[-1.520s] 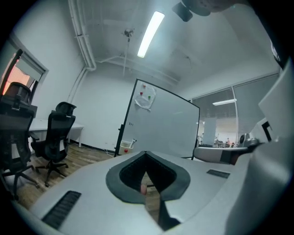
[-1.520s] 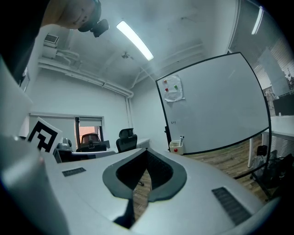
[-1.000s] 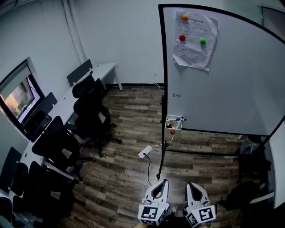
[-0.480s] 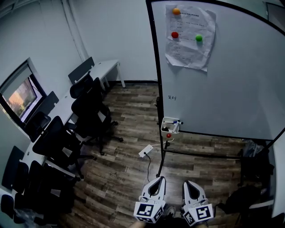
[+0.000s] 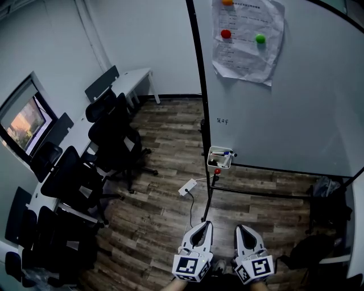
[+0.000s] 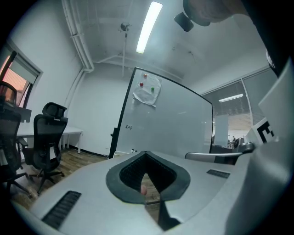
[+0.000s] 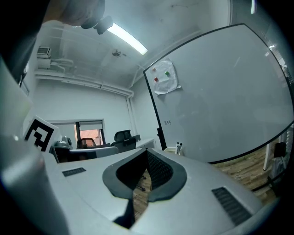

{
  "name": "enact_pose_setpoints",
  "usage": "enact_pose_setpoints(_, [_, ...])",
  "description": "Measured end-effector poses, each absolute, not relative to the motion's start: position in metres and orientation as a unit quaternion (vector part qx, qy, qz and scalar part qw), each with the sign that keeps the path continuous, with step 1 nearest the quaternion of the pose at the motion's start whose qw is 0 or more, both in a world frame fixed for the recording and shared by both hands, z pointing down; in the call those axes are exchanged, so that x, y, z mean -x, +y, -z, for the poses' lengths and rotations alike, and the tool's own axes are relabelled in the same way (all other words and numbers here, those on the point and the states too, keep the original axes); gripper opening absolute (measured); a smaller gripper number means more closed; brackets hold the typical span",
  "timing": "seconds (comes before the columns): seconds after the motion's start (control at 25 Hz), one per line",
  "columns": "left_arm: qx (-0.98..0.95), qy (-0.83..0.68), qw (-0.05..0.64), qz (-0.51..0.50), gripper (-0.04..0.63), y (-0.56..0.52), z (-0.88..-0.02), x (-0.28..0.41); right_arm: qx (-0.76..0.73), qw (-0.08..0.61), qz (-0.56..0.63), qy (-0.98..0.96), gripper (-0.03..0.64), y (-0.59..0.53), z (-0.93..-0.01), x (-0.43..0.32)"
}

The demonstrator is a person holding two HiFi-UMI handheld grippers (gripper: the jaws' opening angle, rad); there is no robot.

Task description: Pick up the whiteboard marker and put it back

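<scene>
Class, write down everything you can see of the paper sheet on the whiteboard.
The paper sheet is white and creased, with faint print too small to read. It hangs high on the whiteboard, near its left edge, held by an orange magnet, a red magnet and a green magnet. Its lower edge curls.

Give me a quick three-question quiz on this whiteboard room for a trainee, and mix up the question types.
1. True or false: the right gripper is holding a marker.
2. Where are the markers? A: on the floor. B: in the white holder at the whiteboard's lower left. C: on the desk.
3. Fill in: the lone magnet just below the holder is ____.
Key: 1 false, its jaws are shut on nothing; 2 B; 3 red.
</scene>
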State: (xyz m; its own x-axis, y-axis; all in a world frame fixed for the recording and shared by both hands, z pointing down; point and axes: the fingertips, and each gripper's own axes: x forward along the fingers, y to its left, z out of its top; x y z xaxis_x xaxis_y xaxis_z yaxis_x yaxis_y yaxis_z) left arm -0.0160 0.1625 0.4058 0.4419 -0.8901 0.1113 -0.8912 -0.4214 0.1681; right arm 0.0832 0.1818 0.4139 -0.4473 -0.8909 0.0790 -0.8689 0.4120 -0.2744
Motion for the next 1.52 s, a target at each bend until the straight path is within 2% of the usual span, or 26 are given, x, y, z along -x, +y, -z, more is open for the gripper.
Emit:
enact_pose_setpoints(0.8, [-0.868,-0.484,0.108,0.003,0.005,0.019,-0.409,0.038,0.570,0.020,0.143,0.809,0.014,0.046,-0.419,-0.060])
enact_pose_setpoints(1.52, [-0.890,-0.441,0.113,-0.002,0.005,-0.043,-0.416,0.045,0.613,0.009,0.153,0.775,0.012,-0.009,-0.433,-0.057])
